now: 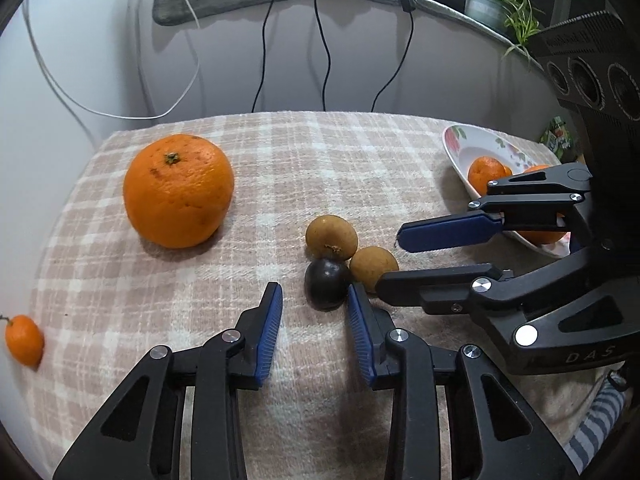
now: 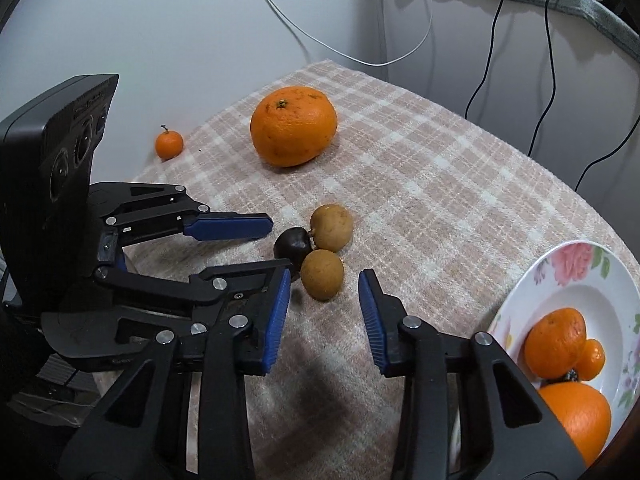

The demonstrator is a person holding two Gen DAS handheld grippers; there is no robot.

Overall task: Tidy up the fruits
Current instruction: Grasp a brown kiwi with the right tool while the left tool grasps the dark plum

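A large orange (image 1: 178, 191) (image 2: 293, 125) sits on the checked cloth. A small tangerine (image 1: 24, 340) (image 2: 169, 144) lies at the cloth's left edge. Two brown round fruits (image 1: 331, 237) (image 2: 322, 274) and a dark fruit (image 1: 327, 284) (image 2: 292, 243) touch each other mid-table. My left gripper (image 1: 315, 306) (image 2: 276, 246) is open and empty, just before the dark fruit. My right gripper (image 2: 325, 294) (image 1: 390, 258) is open and empty, close to the nearer brown fruit. A flowered bowl (image 2: 576, 276) (image 1: 464, 146) at the right holds several oranges (image 2: 554, 342).
The checked cloth (image 1: 320, 152) covers the table up to a white wall. Cables (image 1: 324, 60) hang behind it. A potted plant (image 1: 488, 0) stands on the grey ledge at the back right. A striped sleeve (image 1: 600, 420) shows at the lower right.
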